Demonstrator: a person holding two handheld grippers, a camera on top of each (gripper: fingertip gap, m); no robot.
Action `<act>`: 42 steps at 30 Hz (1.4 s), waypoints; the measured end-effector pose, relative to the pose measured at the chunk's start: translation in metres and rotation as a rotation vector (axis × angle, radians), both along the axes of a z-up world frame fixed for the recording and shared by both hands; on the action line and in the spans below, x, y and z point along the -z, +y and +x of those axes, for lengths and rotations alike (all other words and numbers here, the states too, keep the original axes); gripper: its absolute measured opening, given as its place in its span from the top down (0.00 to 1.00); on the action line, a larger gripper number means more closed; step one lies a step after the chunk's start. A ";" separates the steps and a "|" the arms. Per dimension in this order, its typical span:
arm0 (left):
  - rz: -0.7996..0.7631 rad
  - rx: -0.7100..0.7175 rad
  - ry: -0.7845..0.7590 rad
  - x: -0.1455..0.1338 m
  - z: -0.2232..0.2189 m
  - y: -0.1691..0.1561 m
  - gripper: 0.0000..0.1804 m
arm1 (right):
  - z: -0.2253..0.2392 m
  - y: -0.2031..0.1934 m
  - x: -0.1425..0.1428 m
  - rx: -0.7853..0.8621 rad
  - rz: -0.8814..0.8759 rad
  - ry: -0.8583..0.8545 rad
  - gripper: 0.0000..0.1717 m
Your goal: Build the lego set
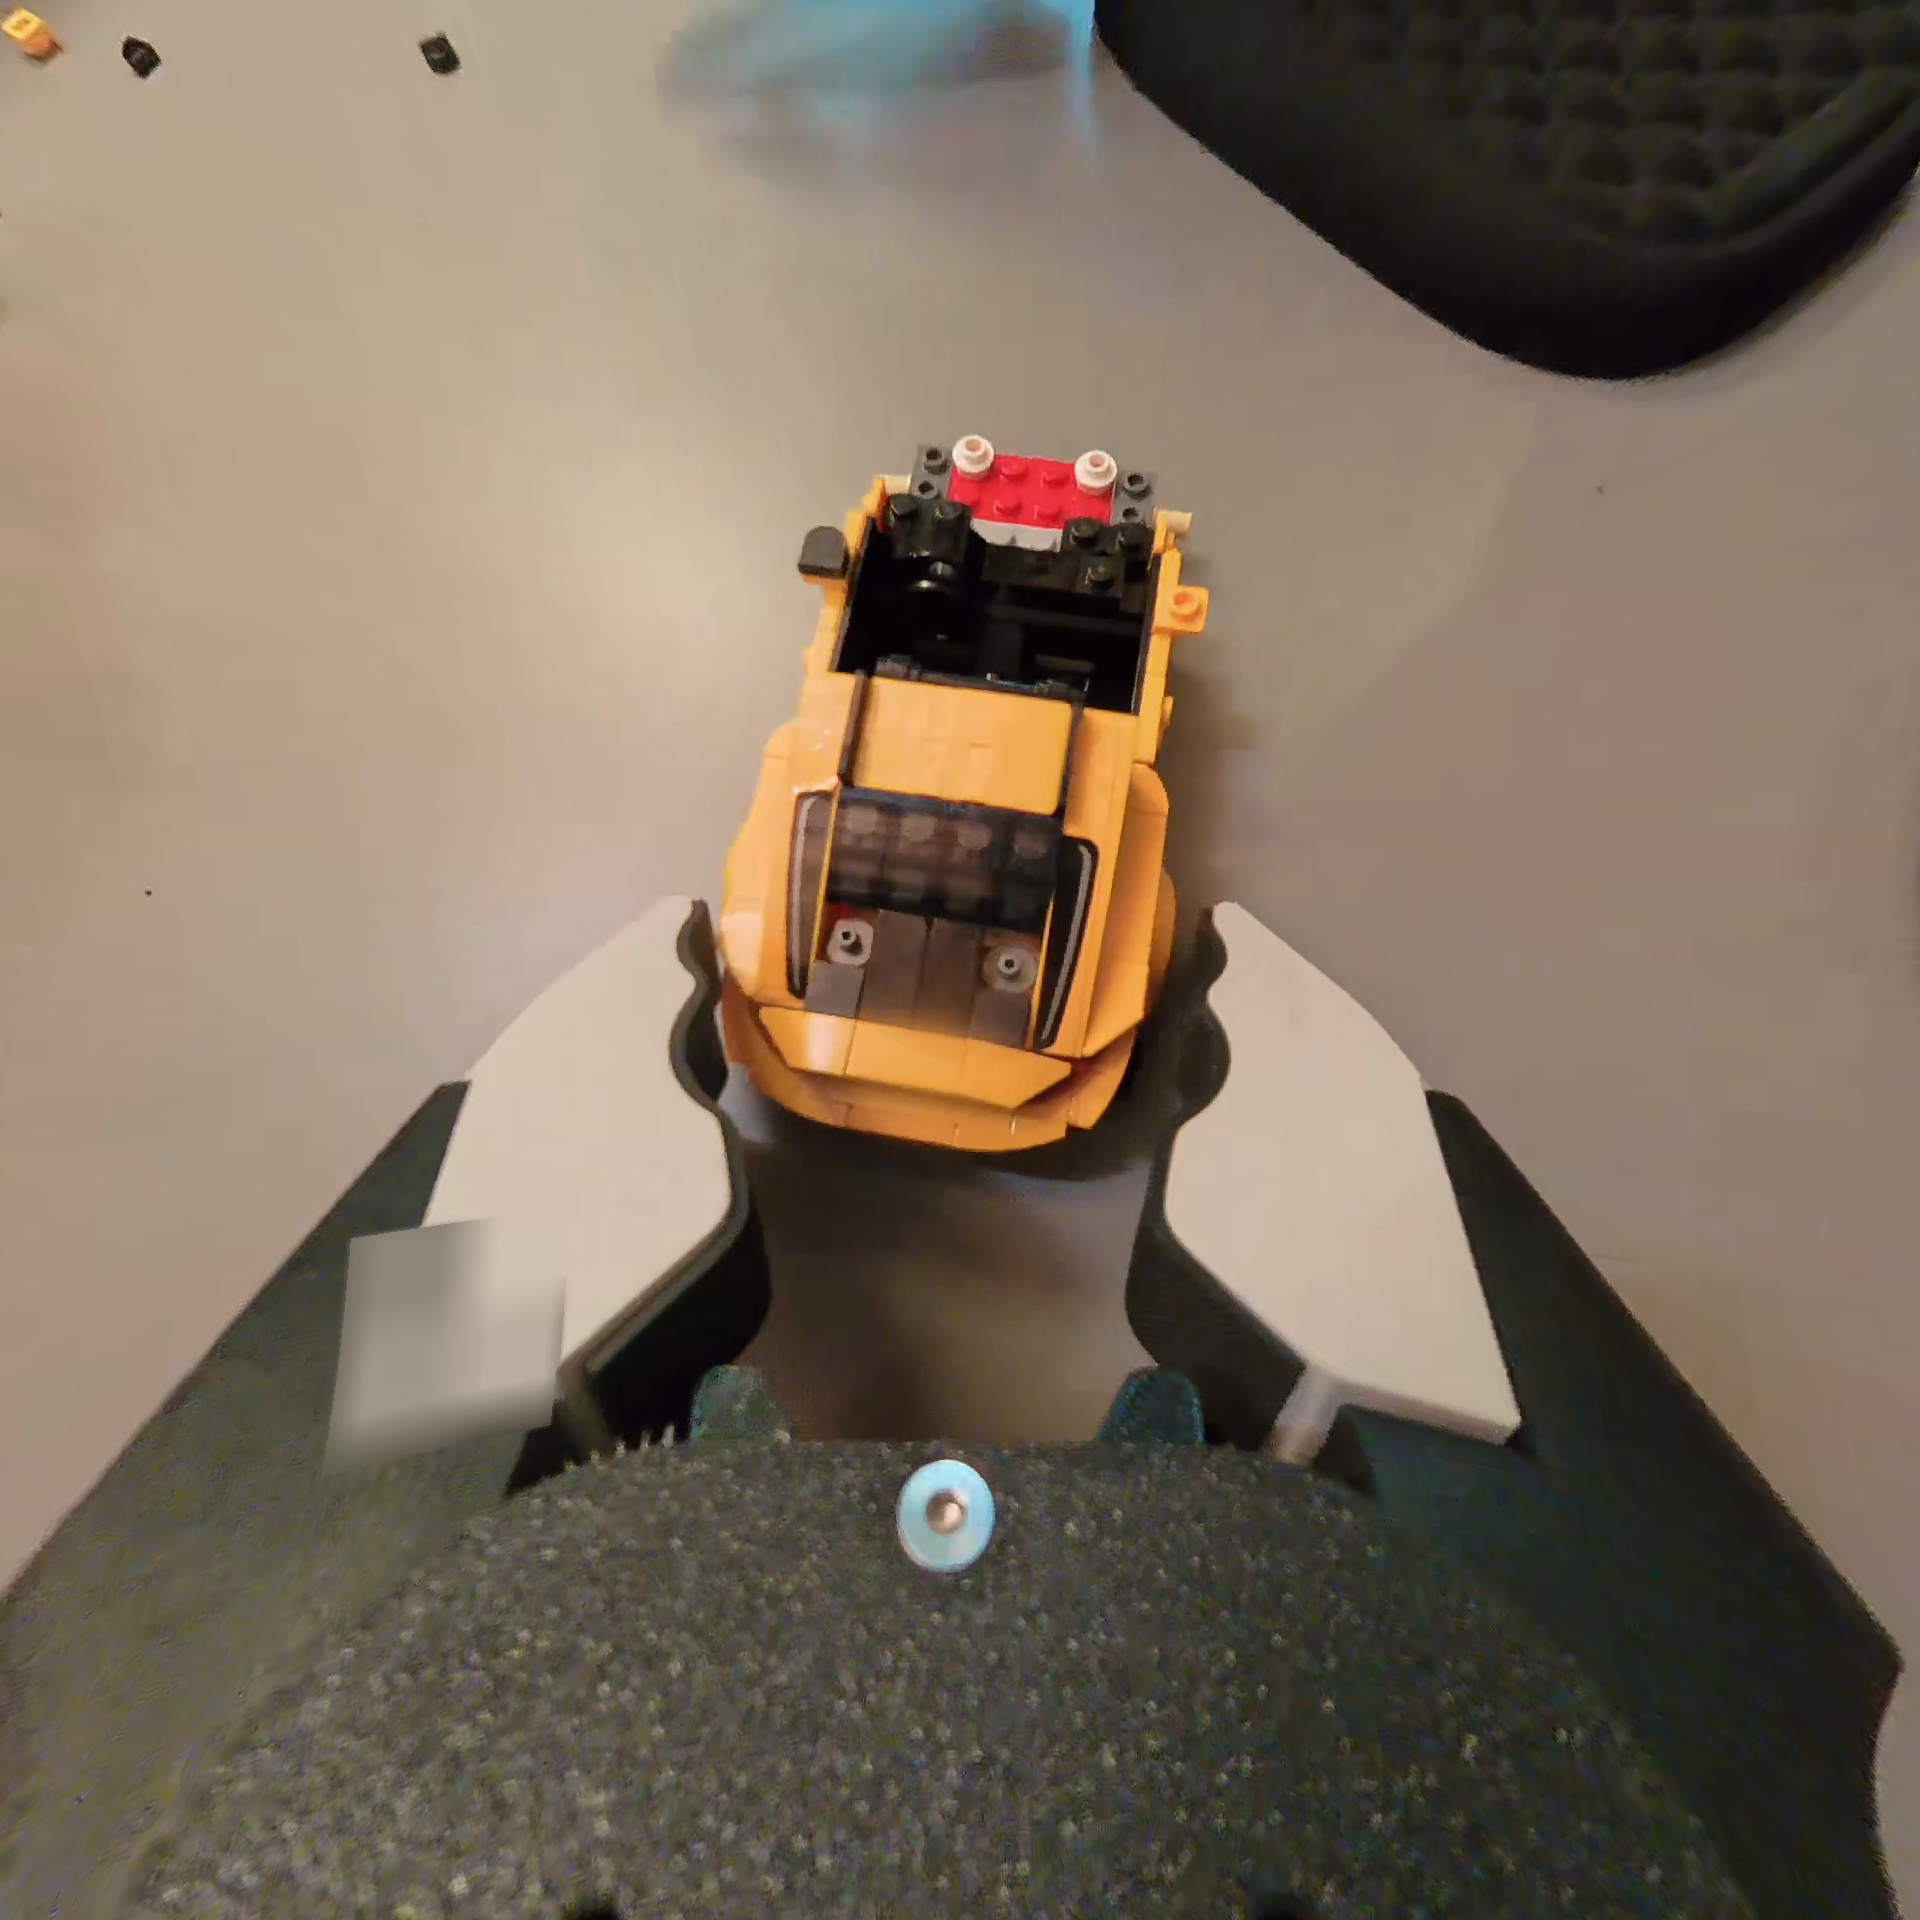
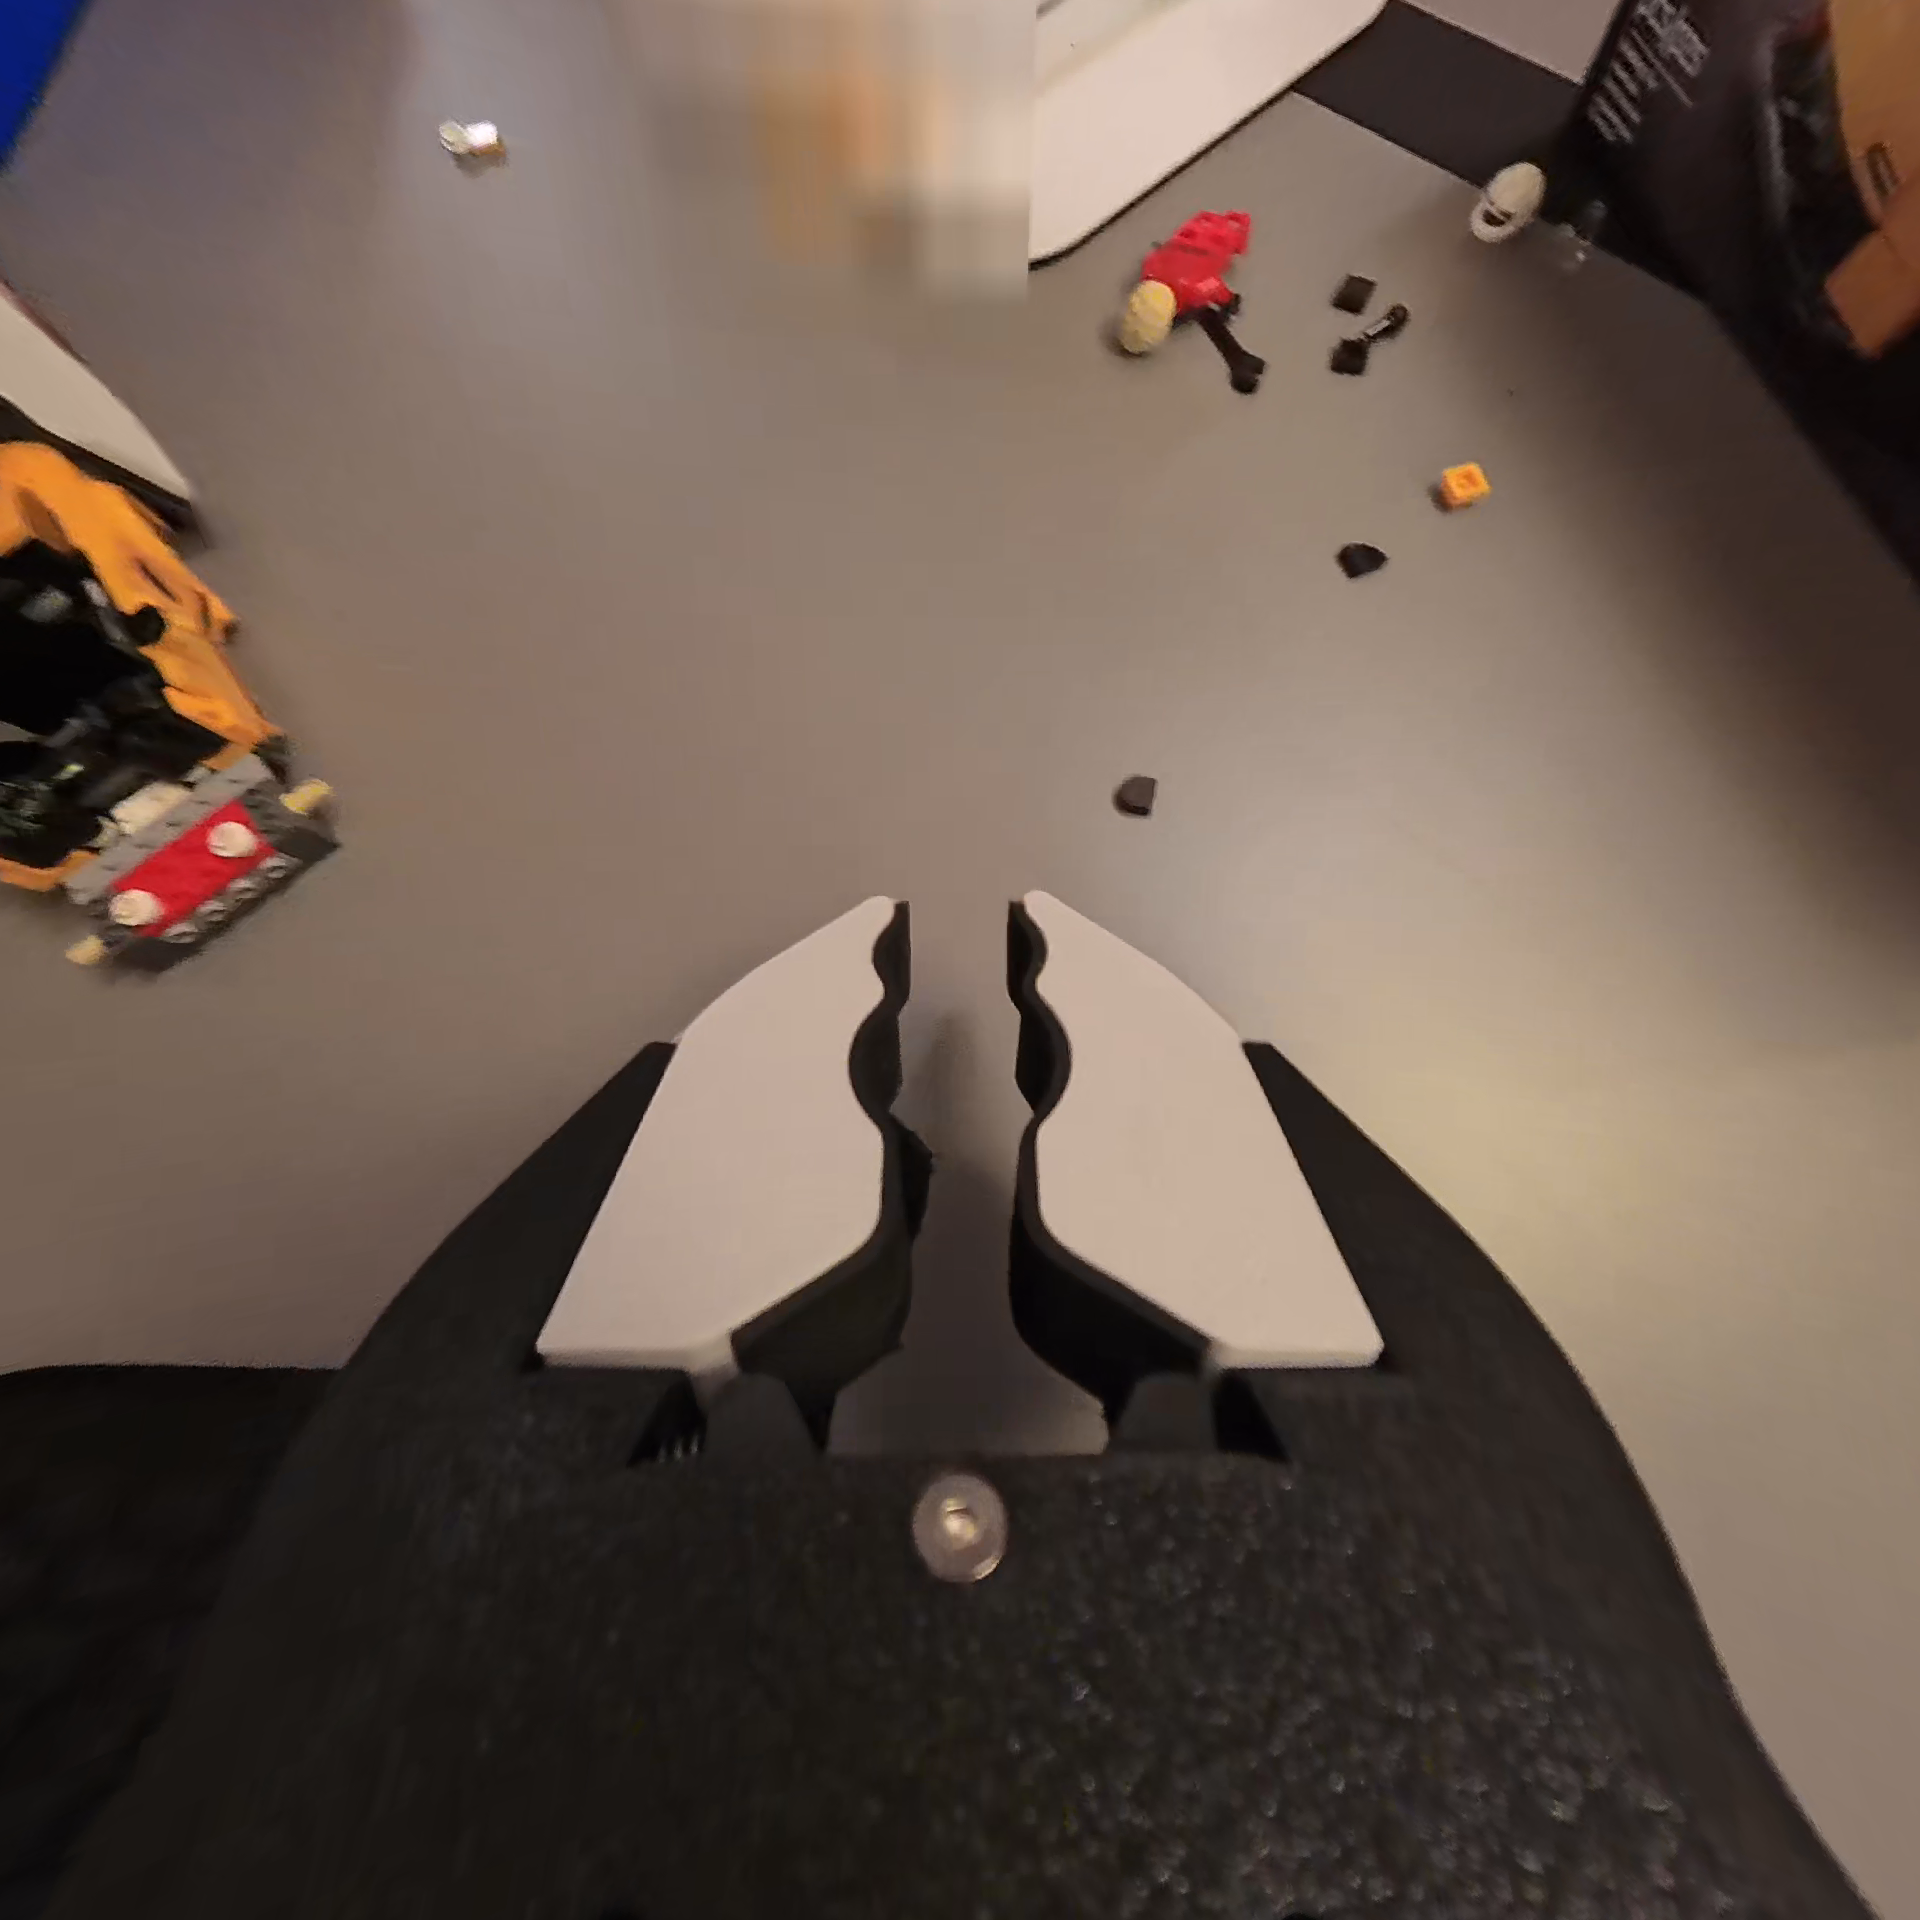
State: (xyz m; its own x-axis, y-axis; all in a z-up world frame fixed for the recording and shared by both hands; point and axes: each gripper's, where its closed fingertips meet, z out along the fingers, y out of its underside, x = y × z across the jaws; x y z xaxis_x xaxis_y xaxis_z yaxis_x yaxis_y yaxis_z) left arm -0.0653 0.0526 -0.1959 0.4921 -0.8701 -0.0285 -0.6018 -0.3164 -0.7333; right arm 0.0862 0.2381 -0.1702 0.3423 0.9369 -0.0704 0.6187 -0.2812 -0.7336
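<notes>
A yellow brick car point(image 1: 966, 831) with a black open cabin and a red and grey end stands on the grey table point(image 1: 364, 623). My left gripper point(image 1: 953, 914) has its pads against both flanks of the car's near end and is shut on it. In the right wrist view the car point(image 2: 125, 727) lies at the left edge, with a white finger point(image 2: 83, 416) of the left gripper beside it. My right gripper point(image 2: 958, 904) hovers over bare table with its fingers a little apart and nothing between them. A small black piece point(image 2: 1136, 795) lies just ahead of it to the right.
More loose pieces lie at the right rear: a black piece point(image 2: 1359, 559), an orange brick point(image 2: 1463, 485), and a red assembly with a tan wheel point(image 2: 1195, 270). A black textured mat point(image 1: 1558, 156) lies at the far right. Small pieces point(image 1: 140, 54) lie far left. To the small black piece point(image 2: 1136, 795): right tips about 5 cm, left tips about 25 cm. It turns up in the left wrist view point(image 1: 438, 50) as well.
</notes>
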 end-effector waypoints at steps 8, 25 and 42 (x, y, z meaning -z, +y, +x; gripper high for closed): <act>0.065 -0.004 -0.033 -0.012 -0.004 0.001 0.58 | 0.003 0.017 0.007 0.017 0.037 -0.019 0.89; 0.111 -0.058 -0.091 -0.014 -0.030 0.013 0.58 | -0.115 -0.142 0.006 -0.615 -0.141 0.113 0.77; 0.129 -0.568 -0.171 -0.037 -0.053 0.009 0.66 | -0.106 -0.146 0.003 -0.642 -0.085 0.164 0.82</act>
State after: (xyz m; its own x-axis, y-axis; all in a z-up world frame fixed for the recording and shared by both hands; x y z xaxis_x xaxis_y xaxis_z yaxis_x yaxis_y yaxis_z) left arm -0.1185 0.0612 -0.1588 0.8854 -0.4648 0.0041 -0.2350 -0.4553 -0.8587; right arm -0.0196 0.0918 -0.1733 -0.3034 0.9399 -0.1569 0.5647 0.0447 -0.8241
